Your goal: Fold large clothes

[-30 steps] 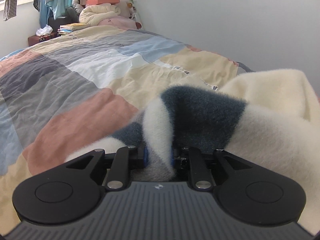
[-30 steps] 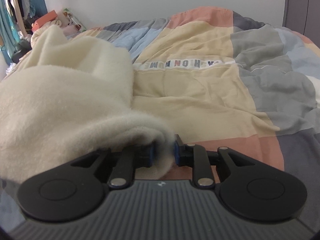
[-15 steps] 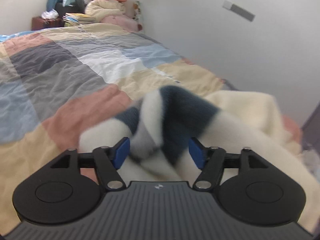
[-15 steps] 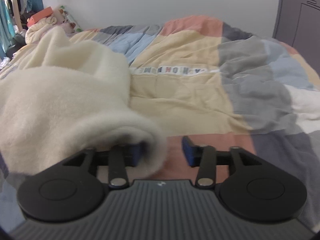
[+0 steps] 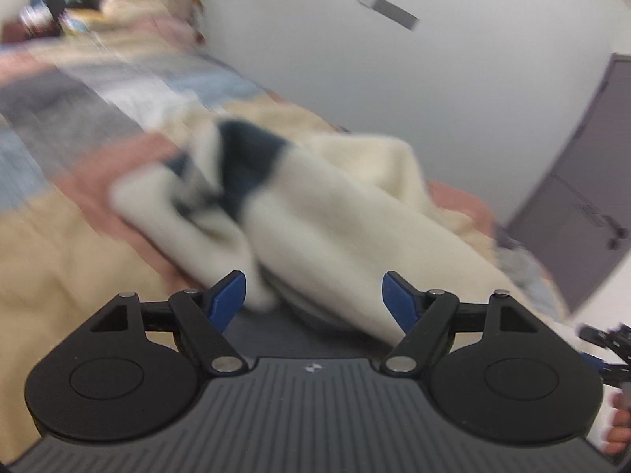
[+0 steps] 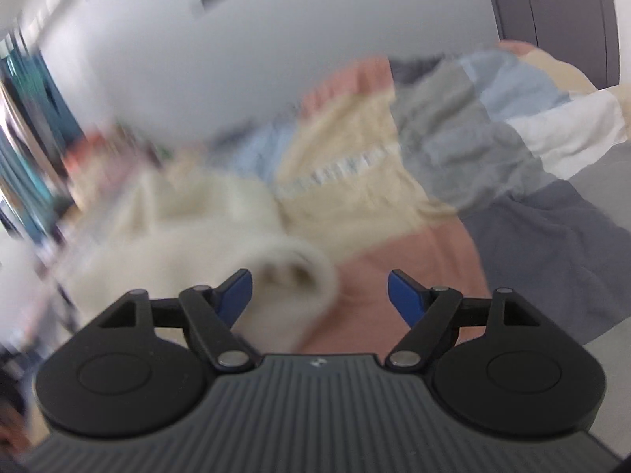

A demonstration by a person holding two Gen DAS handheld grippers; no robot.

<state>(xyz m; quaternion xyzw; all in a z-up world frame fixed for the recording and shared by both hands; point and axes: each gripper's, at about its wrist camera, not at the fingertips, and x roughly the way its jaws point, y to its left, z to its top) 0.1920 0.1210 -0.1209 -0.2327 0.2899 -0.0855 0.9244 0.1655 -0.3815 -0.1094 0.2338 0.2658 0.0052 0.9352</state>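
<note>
A fluffy cream garment with dark blue patches [image 5: 315, 213] lies bunched on the patchwork bedspread [image 5: 59, 244]. My left gripper [image 5: 313, 295] hovers just short of its near fold, jaws still opening, blue pads [image 5: 230, 289] clear of the cloth. In the right wrist view the same cream garment [image 6: 205, 232] shows a rolled edge near the left pad. My right gripper [image 6: 319, 295] is also opening, and its fingers [image 6: 406, 295] press on nothing. Both views are blurred by motion.
A white wall [image 5: 434, 90] runs along the bed's far side, with a grey wardrobe door [image 5: 579, 197] beyond. Piled bedding and hanging clothes [image 5: 118, 4] sit at the bed's far end. A hand and the other gripper [image 5: 607, 347] show at the right edge.
Both grippers were shut on folds of the cream garment a second ago. They have let go, opened wide and drawn back and upward, so the garment now lies farther off on the bed.
</note>
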